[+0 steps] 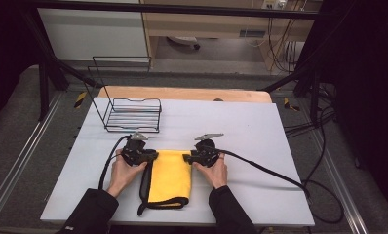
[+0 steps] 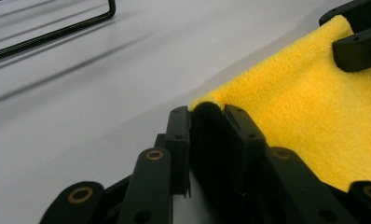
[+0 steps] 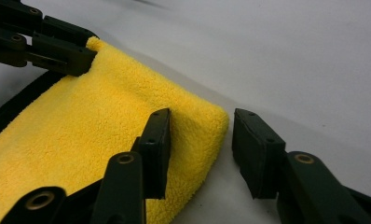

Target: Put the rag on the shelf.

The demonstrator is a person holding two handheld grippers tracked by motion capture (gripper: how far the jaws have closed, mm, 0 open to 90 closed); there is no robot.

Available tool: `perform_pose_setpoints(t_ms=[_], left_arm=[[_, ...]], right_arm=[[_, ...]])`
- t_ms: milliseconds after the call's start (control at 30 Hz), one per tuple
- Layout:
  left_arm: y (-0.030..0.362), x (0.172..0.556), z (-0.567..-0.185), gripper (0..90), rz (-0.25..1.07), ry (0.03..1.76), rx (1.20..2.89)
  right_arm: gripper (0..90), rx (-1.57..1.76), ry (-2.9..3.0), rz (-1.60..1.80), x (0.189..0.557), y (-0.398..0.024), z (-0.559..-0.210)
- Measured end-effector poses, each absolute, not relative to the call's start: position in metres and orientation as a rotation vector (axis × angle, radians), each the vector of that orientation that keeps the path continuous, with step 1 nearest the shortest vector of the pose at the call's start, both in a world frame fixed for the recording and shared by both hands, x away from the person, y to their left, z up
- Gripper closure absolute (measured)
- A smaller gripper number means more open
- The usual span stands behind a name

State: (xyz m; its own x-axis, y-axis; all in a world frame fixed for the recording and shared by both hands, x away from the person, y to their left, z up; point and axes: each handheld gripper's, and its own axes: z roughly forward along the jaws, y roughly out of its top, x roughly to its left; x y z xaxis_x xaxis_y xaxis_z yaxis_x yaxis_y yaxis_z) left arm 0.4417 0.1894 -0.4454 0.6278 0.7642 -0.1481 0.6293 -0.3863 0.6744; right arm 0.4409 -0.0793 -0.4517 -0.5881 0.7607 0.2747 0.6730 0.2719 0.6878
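A folded yellow cloth [image 1: 170, 178] with a black trim lies on the white surface [image 1: 241, 126] toward its near edge, at about 6 o'clock from the centre, as a person works its far corners with a hand-held tool in each hand. The left tool [image 1: 153, 155], at the cloth's 11 o'clock corner, has its jaws closed on the dark edge [image 2: 207, 135] of the fabric, which the left gripper view shows pinched between the two black pads. The right tool [image 1: 186, 158], at the cloth's 1 o'clock corner, stands with its jaws apart: in the right gripper view one jaw rests on top of the yellow pile while the other sits just beyond the folded corner [image 3: 211, 119], over bare surface, gripping nothing. A black wire rack [image 1: 132, 114] stands at 11 o'clock on the surface, well apart from the cloth. Cables [image 1: 265, 170] trail from both tools across the surface.
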Motion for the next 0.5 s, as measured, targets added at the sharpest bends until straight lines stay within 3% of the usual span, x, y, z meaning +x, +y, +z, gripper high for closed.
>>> perform_pose_setpoints(t_ms=[367,500], left_arm=[[0.1913,0.4431,-0.4458,74.7,0.197,1.105,2.105],[0.1929,0.443,-0.4442,77.5,0.188,1.106,2.106]], right_arm=[[78.6,1.425,2.488,1.251,0.4443,-0.0785,-0.451],[81.7,1.433,2.491,1.252,0.4447,-0.0789,-0.4493]])
